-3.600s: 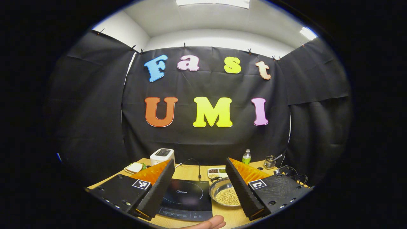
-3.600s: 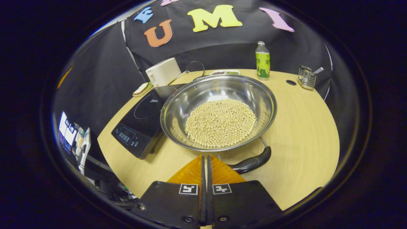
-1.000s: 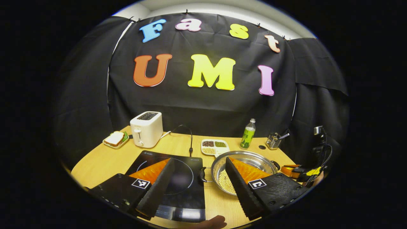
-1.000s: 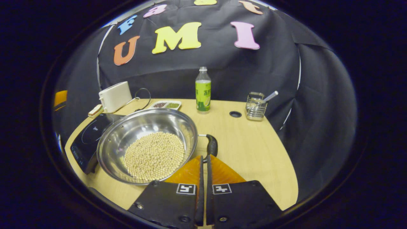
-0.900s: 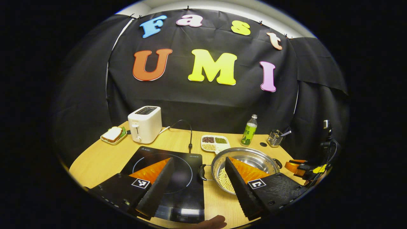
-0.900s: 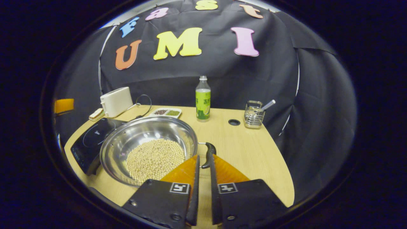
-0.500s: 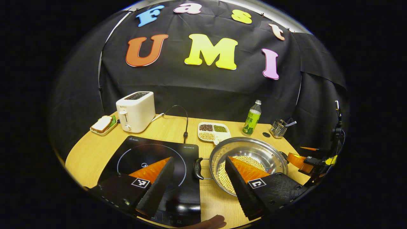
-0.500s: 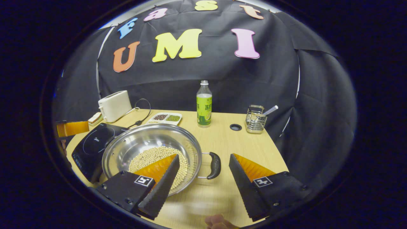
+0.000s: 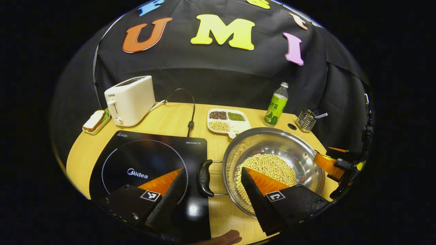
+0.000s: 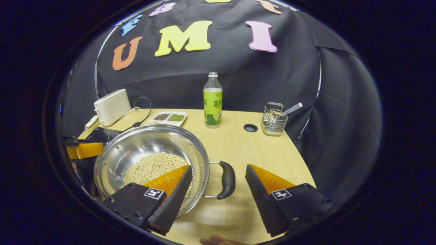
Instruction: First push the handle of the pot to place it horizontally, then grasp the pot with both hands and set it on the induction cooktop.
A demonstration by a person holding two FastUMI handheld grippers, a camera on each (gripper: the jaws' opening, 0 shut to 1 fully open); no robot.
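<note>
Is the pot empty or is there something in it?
Not empty. The pot holds a pile of small pale beans covering its bottom.

A light wooden table (image 9: 170,119) is carrying the black induction cooktop (image 9: 150,163) and, just beside it, the steel pot (image 9: 272,143) of beans. Along the back, a white toaster (image 9: 131,99), a sandwich plate (image 9: 95,120), a divided dish (image 9: 226,120), a green bottle (image 10: 212,100) and a wire caddy (image 10: 274,120) are standing.

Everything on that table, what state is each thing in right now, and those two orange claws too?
Pot: on the table beside the cooktop, holding pale beans.
Induction cooktop: bare.
Left gripper: open, astride one pot handle.
Right gripper: open, astride the other handle.
Bottle: upright, capped.
Divided dish: holds beans.
</note>
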